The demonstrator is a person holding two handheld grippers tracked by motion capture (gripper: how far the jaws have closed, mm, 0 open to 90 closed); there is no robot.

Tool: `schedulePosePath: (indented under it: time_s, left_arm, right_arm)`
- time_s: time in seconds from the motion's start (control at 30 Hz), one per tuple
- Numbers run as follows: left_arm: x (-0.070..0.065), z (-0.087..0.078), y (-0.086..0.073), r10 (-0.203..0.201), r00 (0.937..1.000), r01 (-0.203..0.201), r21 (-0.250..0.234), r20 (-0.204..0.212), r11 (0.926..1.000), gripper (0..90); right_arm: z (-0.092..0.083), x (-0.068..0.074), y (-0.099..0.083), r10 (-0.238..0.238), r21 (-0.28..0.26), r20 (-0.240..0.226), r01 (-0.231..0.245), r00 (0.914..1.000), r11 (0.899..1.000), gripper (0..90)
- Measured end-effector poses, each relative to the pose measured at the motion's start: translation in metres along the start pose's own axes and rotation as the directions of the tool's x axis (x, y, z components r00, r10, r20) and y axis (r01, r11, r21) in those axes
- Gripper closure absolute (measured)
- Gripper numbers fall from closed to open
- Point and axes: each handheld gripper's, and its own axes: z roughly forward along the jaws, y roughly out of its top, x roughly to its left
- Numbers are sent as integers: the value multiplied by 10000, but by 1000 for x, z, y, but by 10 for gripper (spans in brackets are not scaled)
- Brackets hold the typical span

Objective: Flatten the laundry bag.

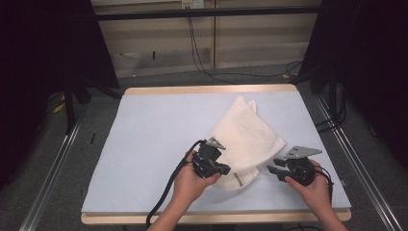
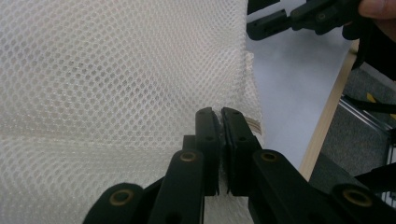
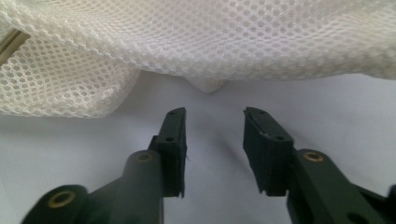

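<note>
step: grab mesh bag [image 1: 243, 139] by near edge | bag: table [image 1: 154, 144] centre-right | left gripper [image 2: 220, 114]: clenched on near hem | right gripper [image 3: 212, 121]: released, just short of bag's right edge | advice: pinch the hem fully before lifting.

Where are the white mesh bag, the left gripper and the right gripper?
white mesh bag [image 1: 243, 132]: high view, middle of the mesh.
left gripper [image 2: 220, 122]: left gripper view, between the tips of its jaws, shut on the bag's edge.
right gripper [image 3: 214, 119]: right gripper view, the gap between its open jaws.
</note>
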Motion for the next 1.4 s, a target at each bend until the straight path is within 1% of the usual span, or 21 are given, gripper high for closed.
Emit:
schedulePosePath:
  time_s: [0.03, 0.1, 0.2, 0.27, 0.4, 0.5, 0.53, 0.57, 0.6, 0.63, 0.67, 0.77, 0.83, 0.93, 1.1, 1.13, 1.23, 1.27, 1.3, 1.37, 1.4]
  left_arm:
    - [0, 0, 0, 0, 10000, 0, 0, 0, 10000, 862]
    - [3, -4, 1, -286, 9996, 286, -98, 15, 9995, 862]
    - [6, -8, 2, -364, 9993, 365, -176, 61, 9992, 862]
    - [6, -7, 2, -576, 9983, 579, -269, 127, 9980, 862]
    - [9, -9, 2, -573, 9982, 577, -251, 147, 9980, 863]
    - [11, -9, 1, -663, 9977, 666, -318, 123, 9973, 863]
    - [12, -10, 1, -658, 9978, 661, -302, 108, 9974, 863]
    - [11, -10, 1, -854, 9962, 860, -445, 153, 9953, 863]
    - [13, -11, 0, -801, 9967, 806, -408, 119, 9959, 863]
    - [13, -12, 0, -936, 9956, 938, -500, 62, 9943, 863]
    - [15, -13, 0, -855, 9963, 856, -441, 47, 9954, 863]
    - [18, -18, -1, -966, 9953, 962, -548, -54, 9939, 863]
    - [20, -21, -1, -1143, 9933, 1132, -633, -143, 9916, 863]
    - [23, -25, -1, -1217, 9923, 1194, -814, -238, 9895, 863]
    - [31, -34, -3, -1431, 9875, 1358, -1040, -666, 9853, 862]
    - [34, -37, -3, -1584, 9847, 1494, -1170, -720, 9818, 862]
    - [43, -43, -6, -1766, 9811, 1656, -1286, -793, 9778, 863]
    - [45, -45, -6, -1875, 9780, 1741, -1377, -913, 9751, 863]
    - [45, -45, -6, -1875, 9780, 1741, -1377, -913, 9751, 863]
    - [53, -51, -9, -2110, 9718, 1932, -1582, -1050, 9683, 863]
    - [55, -53, -9, -2172, 9696, 1982, -1588, -1128, 9672, 862]
  right_arm:
    - [2, 0, 1, -33, -16, -43, 33, 10000, 10000, 564]
    - [4, 1, 4, 106, -27, -299, -107, 9995, 9999, 569]
    - [9, 2, 7, 63, -20, -250, -64, 9997, 10000, 554]
    - [12, 1, 9, 59, -128, -306, -63, 9995, 9999, 553]
    - [18, 4, 15, -425, -106, -515, 420, 9978, 9991, 605]
    - [24, 6, 17, -397, 67, -402, 400, 9984, 9992, 615]
    - [27, 6, 17, -358, -7, -508, 358, 9981, 9994, 630]
    - [28, 5, 18, -489, -40, -565, 488, 9972, 9988, 652]
    - [29, 6, 18, -498, -87, -537, 494, 9973, 9987, 686]
    - [29, 6, 19, -577, -245, -500, 565, 9971, 9981, 731]
    - [27, 6, 20, -578, -303, -555, 561, 9968, 9980, 776]
    - [24, 6, 21, -450, -474, -662, 419, 9968, 9980, 845]
    - [23, 6, 21, -634, -461, -681, 603, 9957, 9971, 868]
    - [23, 7, 21, -658, -437, -619, 632, 9959, 9970, 879]
    - [21, 7, 20, -705, -403, -683, 678, 9952, 9969, 881]
    - [21, 7, 20, -716, -448, -661, 688, 9952, 9966, 881]
    - [21, 7, 20, -752, -435, -698, 723, 9947, 9964, 882]
    - [21, 6, 20, -754, -435, -709, 724, 9946, 9964, 881]
    - [21, 6, 20, -754, -435, -709, 724, 9946, 9964, 881]
    - [21, 6, 20, -784, -423, -675, 756, 9946, 9962, 882]
    - [21, 6, 19, -791, -422, -664, 764, 9947, 9962, 882]
